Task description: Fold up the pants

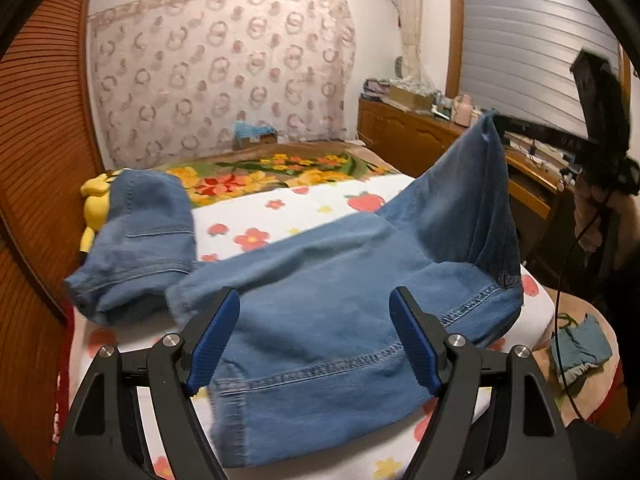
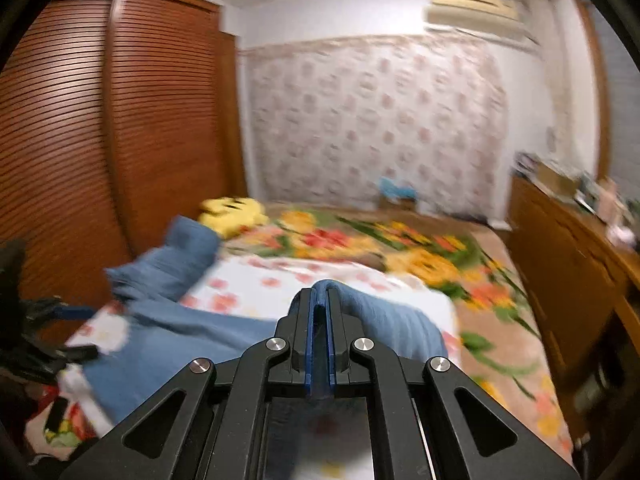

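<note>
- Lying across a bed (image 1: 304,204) with a white flower-print sheet, the blue denim pants (image 1: 320,304) spread from a bunched part at the left to a corner lifted high at the right.
- Only the left wrist view shows that lifted corner whole: the cloth rises to a peak where the right gripper (image 1: 498,118) pinches it, dark and blurred against the shuttered window.
- The left gripper (image 1: 314,336) hangs over the pants with its blue-padded fingers (image 1: 212,344) wide apart, the denim below and between them; no pad presses on it.
- The right wrist view shows close up what the other cannot: the right gripper (image 2: 320,296) has its fingers nearly together, with a fold of denim pinched between the pads and draping over the tips.
- That view also shows a louvred wooden wardrobe (image 2: 100,120) at the left and an air conditioner (image 2: 472,4) high on the wall.
- A yellow plush toy (image 1: 94,200) lies at the bed's far left, just behind the bunched denim.
- A wooden dresser (image 1: 420,136) stands along the right wall, cluttered on top.
</note>
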Demonstrator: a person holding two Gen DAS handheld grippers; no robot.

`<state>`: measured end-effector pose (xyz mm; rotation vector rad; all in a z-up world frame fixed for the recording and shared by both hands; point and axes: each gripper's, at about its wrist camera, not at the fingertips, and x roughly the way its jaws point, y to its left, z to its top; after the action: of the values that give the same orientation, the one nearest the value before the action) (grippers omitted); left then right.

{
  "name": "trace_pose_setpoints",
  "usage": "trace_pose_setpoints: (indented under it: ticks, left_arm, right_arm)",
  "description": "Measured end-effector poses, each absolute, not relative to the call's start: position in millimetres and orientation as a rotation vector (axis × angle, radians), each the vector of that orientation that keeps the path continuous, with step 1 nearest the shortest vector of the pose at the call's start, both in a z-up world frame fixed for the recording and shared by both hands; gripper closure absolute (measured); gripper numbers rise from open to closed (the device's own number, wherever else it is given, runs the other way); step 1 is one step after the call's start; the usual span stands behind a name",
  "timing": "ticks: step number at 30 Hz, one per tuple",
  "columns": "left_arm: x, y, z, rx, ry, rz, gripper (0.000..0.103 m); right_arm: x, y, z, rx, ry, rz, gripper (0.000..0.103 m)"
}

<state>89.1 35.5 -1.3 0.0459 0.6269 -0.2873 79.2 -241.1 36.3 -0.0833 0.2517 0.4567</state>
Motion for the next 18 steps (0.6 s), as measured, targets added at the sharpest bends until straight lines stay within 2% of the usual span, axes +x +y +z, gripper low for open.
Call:
trace_pose_setpoints:
  ticks: [3,6,11,16,18]
  left_arm:
    - [87,46,4,0.034,0.611,-0.27,0.025]
    - [89,50,4,0.026,0.613,-0.265,0.025]
    - [89,49,1,0.025,0.618,-0.266,0.025]
    - [93,46,-7,0.022,0.638,-0.271,0.025]
    - [95,43,-9,0.022,0.645,-0.276,0.025]
  right_arm:
    - [74,-215,52,-0.12,0.244,0.556,0.098]
    - [81,-196,52,-0.154,0.314,0.624,0.097]
    - [95,-194,38,-0.22,0.423,0.623,0.071]
    - [102,-211,29,-0.208,0.462,0.576,0.068]
    - [105,-212,23,-0.204,0.481,0.536,0.063]
